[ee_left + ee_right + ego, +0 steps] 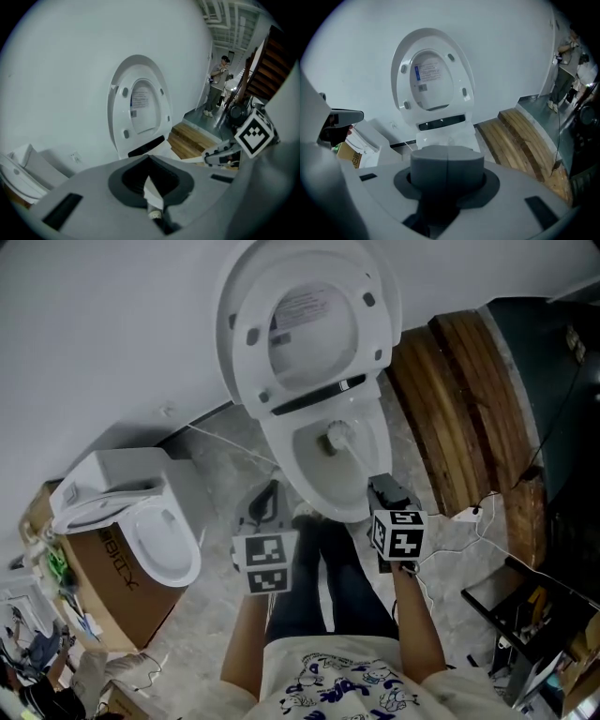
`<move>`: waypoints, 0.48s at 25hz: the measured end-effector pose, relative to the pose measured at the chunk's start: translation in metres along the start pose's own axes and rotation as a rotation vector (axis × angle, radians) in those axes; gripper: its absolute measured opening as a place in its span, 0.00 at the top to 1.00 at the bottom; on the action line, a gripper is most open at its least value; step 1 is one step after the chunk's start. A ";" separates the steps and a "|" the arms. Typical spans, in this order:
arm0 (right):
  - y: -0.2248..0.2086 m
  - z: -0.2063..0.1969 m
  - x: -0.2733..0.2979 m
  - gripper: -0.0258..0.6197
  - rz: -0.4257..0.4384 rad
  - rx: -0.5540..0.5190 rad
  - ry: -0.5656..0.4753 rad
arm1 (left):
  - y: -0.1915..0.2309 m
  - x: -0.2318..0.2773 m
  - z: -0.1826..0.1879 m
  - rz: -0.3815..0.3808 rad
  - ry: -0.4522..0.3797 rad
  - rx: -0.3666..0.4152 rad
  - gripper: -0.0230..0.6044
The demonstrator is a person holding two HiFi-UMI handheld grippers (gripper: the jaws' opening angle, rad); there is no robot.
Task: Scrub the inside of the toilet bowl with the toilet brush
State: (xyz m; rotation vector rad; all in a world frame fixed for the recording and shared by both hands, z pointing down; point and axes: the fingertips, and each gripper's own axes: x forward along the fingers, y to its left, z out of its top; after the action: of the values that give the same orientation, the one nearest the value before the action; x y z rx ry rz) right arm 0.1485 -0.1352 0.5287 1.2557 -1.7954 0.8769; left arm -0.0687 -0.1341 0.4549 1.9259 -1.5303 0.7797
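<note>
The toilet brush (336,439) stood head-down inside the toilet bowl (281,454), its white handle slanting back to the right gripper (380,484), whose grey pads were pressed together in its own view (the handle itself did not show there). The left gripper (269,495) hung just beside the bowl's front rim, jaws apart, holding nothing. The lid (309,324) stood raised against the wall.

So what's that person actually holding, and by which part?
The right gripper grips the toilet brush by its handle's top end, with the brush's head in the toilet bowl. The left gripper holds nothing.
</note>
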 end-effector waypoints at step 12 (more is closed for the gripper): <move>-0.005 -0.022 0.070 0.71 -0.002 -0.006 0.109 | 0.008 0.039 -0.013 -0.017 0.034 0.014 0.96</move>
State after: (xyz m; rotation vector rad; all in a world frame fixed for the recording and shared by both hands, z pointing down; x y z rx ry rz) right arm 0.1413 -0.1480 0.6009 1.1828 -1.7092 0.9203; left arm -0.0711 -0.1517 0.4930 1.9239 -1.4895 0.8142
